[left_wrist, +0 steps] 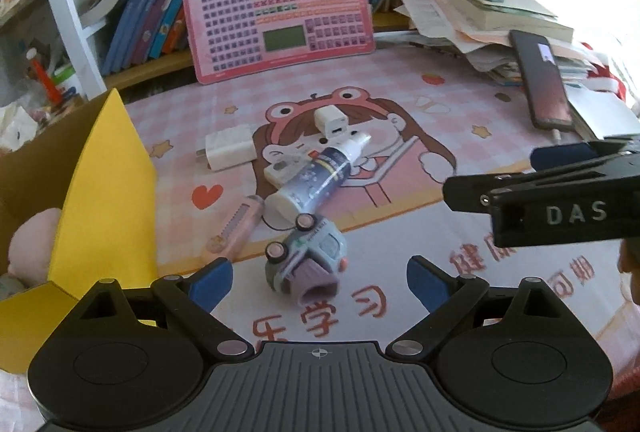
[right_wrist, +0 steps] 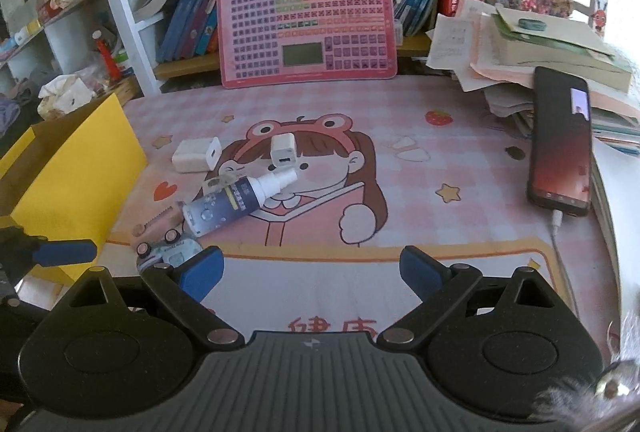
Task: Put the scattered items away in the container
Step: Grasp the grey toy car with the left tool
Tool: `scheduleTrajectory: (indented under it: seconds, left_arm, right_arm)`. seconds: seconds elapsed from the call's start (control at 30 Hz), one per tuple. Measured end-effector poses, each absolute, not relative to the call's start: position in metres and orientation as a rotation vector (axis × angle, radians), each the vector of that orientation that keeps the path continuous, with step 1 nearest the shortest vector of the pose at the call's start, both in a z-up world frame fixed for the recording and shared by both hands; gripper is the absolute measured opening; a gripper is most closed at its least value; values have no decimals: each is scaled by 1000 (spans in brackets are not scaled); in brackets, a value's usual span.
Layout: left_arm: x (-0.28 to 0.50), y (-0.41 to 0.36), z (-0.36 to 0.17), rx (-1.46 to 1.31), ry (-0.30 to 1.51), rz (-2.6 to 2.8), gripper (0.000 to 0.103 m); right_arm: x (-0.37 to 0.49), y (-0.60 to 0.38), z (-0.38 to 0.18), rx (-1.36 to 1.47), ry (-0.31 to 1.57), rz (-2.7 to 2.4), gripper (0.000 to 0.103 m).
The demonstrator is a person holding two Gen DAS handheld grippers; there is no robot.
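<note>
A small cluster of loose items lies at the centre of the left wrist frame on the pink cartoon desk mat [left_wrist: 400, 244]. One toy car [left_wrist: 306, 258], grey-green with pink wheels and a mauve end, lies tipped on its side just ahead of the left gripper [left_wrist: 320, 282], whose blue-padded fingers stand wide apart with nothing between them. One spray bottle [left_wrist: 320, 174], white-capped with a dark blue label, lies on its side diagonally above the car, resting over a small flat white item that is too hidden to identify. One pink utility knife [left_wrist: 236, 228] lies to the lower left of the bottle. Two white chargers sit further back: the larger charger [left_wrist: 229, 147] at left, the smaller cube charger [left_wrist: 331, 123] near the bottle's nozzle. The cardboard box [left_wrist: 104, 192] with yellow flaps stands at the left edge, something pink and soft inside it. In the right wrist view the right gripper [right_wrist: 311, 270] is likewise spread wide and empty, over bare mat at lower centre, with the items to its upper left. One phone [right_wrist: 560, 148] leans at right against stacked papers.
</note>
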State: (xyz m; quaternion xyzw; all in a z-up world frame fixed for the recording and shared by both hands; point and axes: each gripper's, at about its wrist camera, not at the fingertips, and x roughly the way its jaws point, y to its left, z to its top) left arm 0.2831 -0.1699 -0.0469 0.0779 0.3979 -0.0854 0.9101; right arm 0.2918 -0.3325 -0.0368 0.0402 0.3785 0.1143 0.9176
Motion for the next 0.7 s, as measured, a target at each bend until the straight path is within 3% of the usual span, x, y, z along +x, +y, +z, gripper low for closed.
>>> scheduleTrajectory:
  seconds: [0.2, 0.37, 0.53, 0.7]
  left_arm:
    - [303, -166, -58, 122, 838, -150, 94]
    - [313, -169, -65, 115, 858, -150, 88]
    - [322, -168, -72, 112, 884, -160, 68]
    - [326, -161, -77, 72, 904, -153, 58]
  right_arm:
    - [307, -329, -41, 96, 798, 253, 95]
    - [314, -323, -41, 83, 802, 275, 95]
    - [320, -324, -43, 96, 803, 277, 95]
    - [324, -324, -46, 116, 820, 271, 95]
